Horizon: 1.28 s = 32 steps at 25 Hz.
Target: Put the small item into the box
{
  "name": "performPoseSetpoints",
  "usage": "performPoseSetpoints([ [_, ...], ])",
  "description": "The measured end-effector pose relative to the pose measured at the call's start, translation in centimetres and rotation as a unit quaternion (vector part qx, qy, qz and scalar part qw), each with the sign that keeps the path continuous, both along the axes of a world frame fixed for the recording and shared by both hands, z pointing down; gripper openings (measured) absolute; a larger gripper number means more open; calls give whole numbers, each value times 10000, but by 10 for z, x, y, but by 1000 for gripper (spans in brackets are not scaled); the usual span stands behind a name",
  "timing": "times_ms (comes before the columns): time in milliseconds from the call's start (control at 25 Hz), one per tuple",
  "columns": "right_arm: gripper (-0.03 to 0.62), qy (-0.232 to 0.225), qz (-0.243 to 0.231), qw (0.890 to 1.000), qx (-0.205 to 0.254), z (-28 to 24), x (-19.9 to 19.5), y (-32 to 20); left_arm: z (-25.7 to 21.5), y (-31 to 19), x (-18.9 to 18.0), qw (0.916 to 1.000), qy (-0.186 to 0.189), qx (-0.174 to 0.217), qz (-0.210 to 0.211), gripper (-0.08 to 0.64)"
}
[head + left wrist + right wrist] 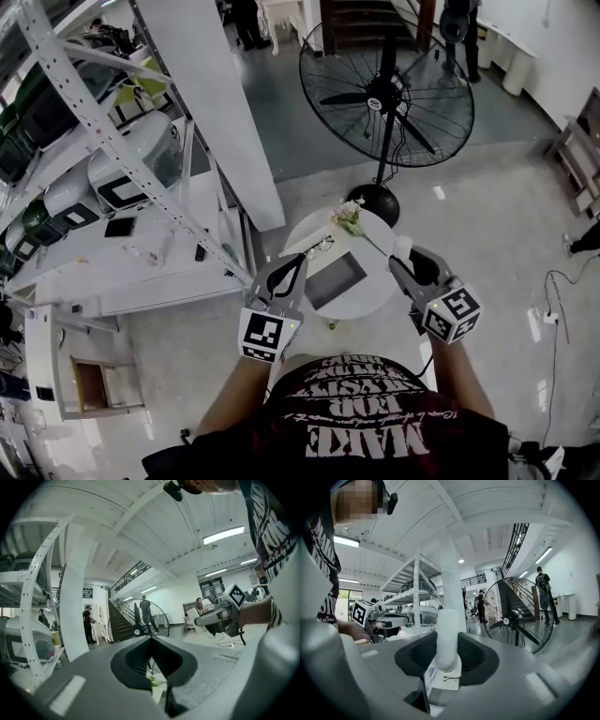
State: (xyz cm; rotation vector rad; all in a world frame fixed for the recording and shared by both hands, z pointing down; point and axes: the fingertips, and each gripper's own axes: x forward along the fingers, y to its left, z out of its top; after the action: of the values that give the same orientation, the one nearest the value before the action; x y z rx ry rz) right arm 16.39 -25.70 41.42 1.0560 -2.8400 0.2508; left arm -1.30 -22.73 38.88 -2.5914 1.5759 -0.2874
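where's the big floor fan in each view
Head view: floor fan upper centre-right, beyond the round table.
Left gripper view: fan small, at centre.
Right gripper view: fan large, right of centre.
Shared landmark: the dark staircase by the fan.

Bright, even light from ceiling strip lamps [223,535]; gripper views curve fisheye-like with dark corners.

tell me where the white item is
The white item is clamped in the right gripper's jaws, at the round table's right edge in the head view, near the flower.
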Motion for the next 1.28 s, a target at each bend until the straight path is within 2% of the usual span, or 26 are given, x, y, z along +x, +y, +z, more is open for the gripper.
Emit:
performPoseSetpoints([
  [240,163,-90,-102,9998,-164,9,2,0,3,5,3,9999,-55,-87,-106,2],
  [400,163,-121,-210,9994,-253,15,-6,2,13,8,-7,9992,-71,-317,-226,2],
  [720,163,-146,-142,9983,-537,36,-11,-7,16,-7,-6,9994,-132,-311,-106,2],
  [1040,163,-38,-293,9970,-713,51,-35,-23,32,-24,-24,9985,-125,-510,-131,2],
  [1280,163,191,-426,9936,-1028,78,-57,-35,31,-49,-32,9988,-70,-481,-16,2],
])
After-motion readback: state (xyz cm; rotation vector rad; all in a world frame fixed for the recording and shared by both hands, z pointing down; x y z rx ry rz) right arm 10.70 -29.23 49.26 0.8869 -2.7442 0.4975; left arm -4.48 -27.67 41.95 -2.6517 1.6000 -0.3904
